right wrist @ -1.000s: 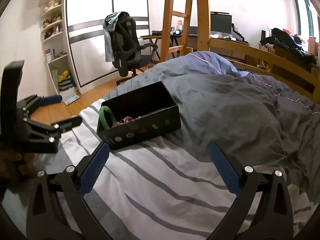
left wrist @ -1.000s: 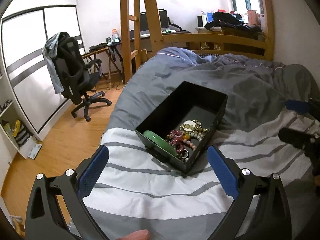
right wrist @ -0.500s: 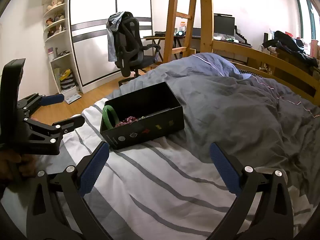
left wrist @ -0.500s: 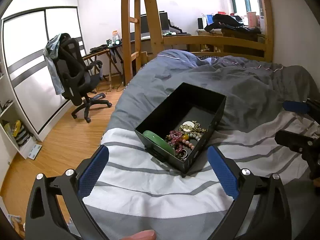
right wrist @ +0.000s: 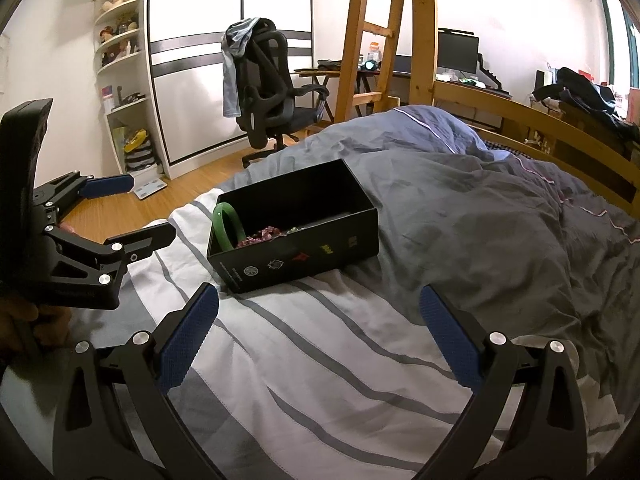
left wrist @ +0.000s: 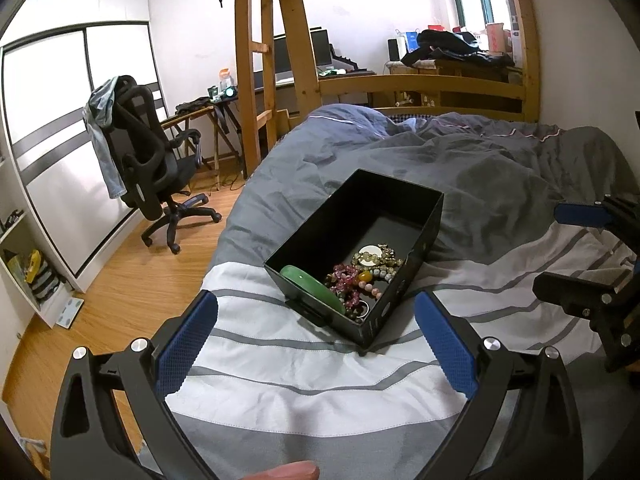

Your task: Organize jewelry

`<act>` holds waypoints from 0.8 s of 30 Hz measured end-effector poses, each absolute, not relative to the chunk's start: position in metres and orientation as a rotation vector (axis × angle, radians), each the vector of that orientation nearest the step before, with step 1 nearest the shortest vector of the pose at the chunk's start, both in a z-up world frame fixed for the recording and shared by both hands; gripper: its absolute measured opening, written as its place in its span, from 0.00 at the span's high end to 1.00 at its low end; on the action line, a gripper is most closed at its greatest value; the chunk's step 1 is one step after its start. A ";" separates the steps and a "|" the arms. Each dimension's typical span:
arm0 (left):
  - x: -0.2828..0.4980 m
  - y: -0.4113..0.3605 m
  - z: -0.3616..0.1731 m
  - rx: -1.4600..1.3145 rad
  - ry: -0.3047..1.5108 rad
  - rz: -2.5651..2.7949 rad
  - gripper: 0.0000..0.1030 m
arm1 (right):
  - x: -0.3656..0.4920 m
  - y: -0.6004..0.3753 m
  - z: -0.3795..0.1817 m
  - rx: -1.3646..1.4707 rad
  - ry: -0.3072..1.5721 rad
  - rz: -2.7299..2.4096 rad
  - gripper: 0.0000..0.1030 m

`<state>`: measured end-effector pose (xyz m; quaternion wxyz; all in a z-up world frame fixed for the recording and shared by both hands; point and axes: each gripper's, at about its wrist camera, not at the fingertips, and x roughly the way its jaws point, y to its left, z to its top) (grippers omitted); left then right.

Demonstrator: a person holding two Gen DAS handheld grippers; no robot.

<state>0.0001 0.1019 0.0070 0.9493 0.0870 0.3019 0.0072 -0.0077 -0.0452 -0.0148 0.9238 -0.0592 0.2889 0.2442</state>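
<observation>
Change since a second ago: the black box (left wrist: 360,248) sits a touch higher and smaller between my left gripper (left wrist: 316,338) fingers, so that hand has drawn back slightly; in the right wrist view the box (right wrist: 296,236) has shifted rightward and my left gripper (right wrist: 120,216) shows further into the picture; the contents of the box lie as they did. Jaws: both pairs stand wide apart, holding nothing; my right gripper (right wrist: 318,338) hovers over the striped sheet (right wrist: 304,364), and from the left wrist view its fingers (left wrist: 580,216) show at the right edge, also spread. Location of jewelry: all inside the one open box, heaped at its near end, the far half of the floor bare. Count: one box; one green bangle (left wrist: 312,286) leaning on edge against the near left wall; one dark pink bead bracelet (left wrist: 346,280) beside it; one pale round disc (left wrist: 370,251) ringed by a strand of yellowish-green beads (left wrist: 380,258); one small metal ring (left wrist: 362,309) in the near corner; further bead strands are tangled and I cannot count them apart. Edges and room: the box rests on the sheet where the white stripes meet the grey duvet (left wrist: 480,176), its near corner pointing at my left jaws; the bed's left edge drops to the wooden floor (left wrist: 120,280) just beside the box; open sheet lies in front of both grippers; the bed's wooden rail (right wrist: 560,140) bounds the far side.
</observation>
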 end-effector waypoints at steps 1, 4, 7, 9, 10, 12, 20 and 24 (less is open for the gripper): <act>0.000 0.102 0.007 0.178 0.614 0.015 0.06 | -0.008 -0.045 -0.015 -0.122 0.593 0.500 0.04; -0.001 0.101 0.007 0.180 0.612 0.014 0.06 | -0.008 -0.045 -0.015 -0.122 0.592 0.502 0.04; -0.001 0.102 0.007 0.181 0.612 0.012 0.06 | -0.008 -0.045 -0.015 -0.122 0.593 0.503 0.04; -0.001 0.102 0.007 0.180 0.612 0.011 0.06 | -0.008 -0.045 -0.015 -0.123 0.593 0.502 0.04; -0.001 0.101 0.007 0.180 0.612 0.012 0.06 | -0.008 -0.045 -0.015 -0.123 0.593 0.502 0.04; -0.002 0.101 0.007 0.180 0.612 0.012 0.06 | -0.008 -0.045 -0.015 -0.123 0.593 0.502 0.04; -0.002 0.101 0.007 0.183 0.609 0.009 0.06 | -0.009 -0.045 -0.015 -0.122 0.592 0.502 0.04; -0.002 0.101 0.007 0.184 0.609 0.009 0.06 | -0.009 -0.045 -0.015 -0.121 0.593 0.503 0.04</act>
